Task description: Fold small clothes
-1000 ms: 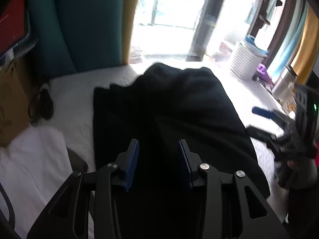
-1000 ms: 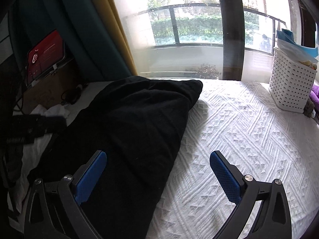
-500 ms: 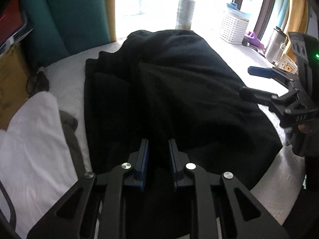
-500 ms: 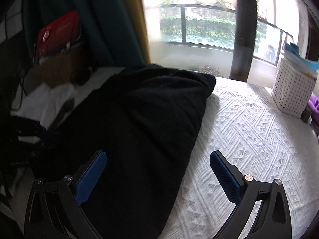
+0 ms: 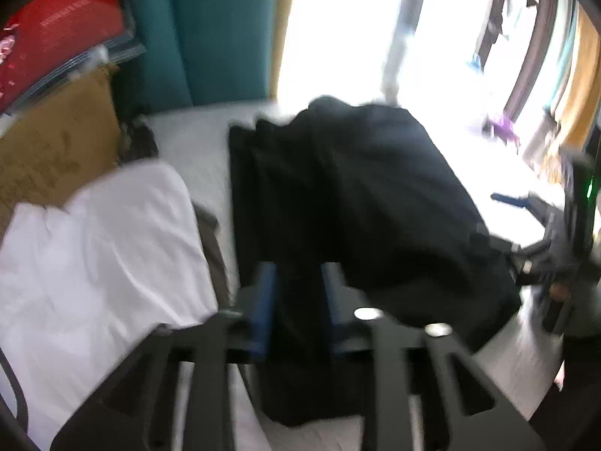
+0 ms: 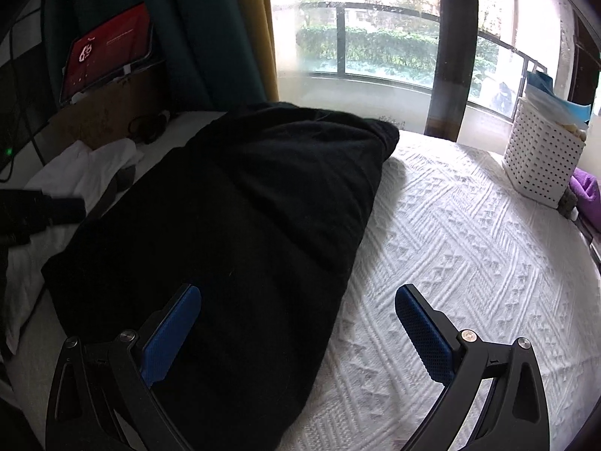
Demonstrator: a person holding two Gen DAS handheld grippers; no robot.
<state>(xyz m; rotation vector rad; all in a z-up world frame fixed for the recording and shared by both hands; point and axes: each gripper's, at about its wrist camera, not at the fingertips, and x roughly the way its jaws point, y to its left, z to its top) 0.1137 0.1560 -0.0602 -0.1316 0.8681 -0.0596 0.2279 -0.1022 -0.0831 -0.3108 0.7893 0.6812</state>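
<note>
A black garment (image 5: 360,203) lies bunched on the white textured bedspread (image 6: 469,248); it also fills the left half of the right wrist view (image 6: 233,225). My left gripper (image 5: 296,274) has its blue pads close together on a fold of the garment's near edge. My right gripper (image 6: 296,297) is open and empty, its left pad over the garment's near right edge, its right pad over the bedspread. It also shows at the right in the left wrist view (image 5: 526,221). The left wrist view is blurred.
A white cloth (image 5: 94,248) lies left of the garment. A cardboard box (image 5: 49,154) and a red tablet (image 6: 109,52) stand at the far left. A white perforated basket (image 6: 541,158) and a purple item (image 6: 586,191) sit at the far right by the window.
My left gripper closed from half open onto the garment's near fold, and its view swung left and back. The right gripper stayed open and shifted a little over the garment's edge.
</note>
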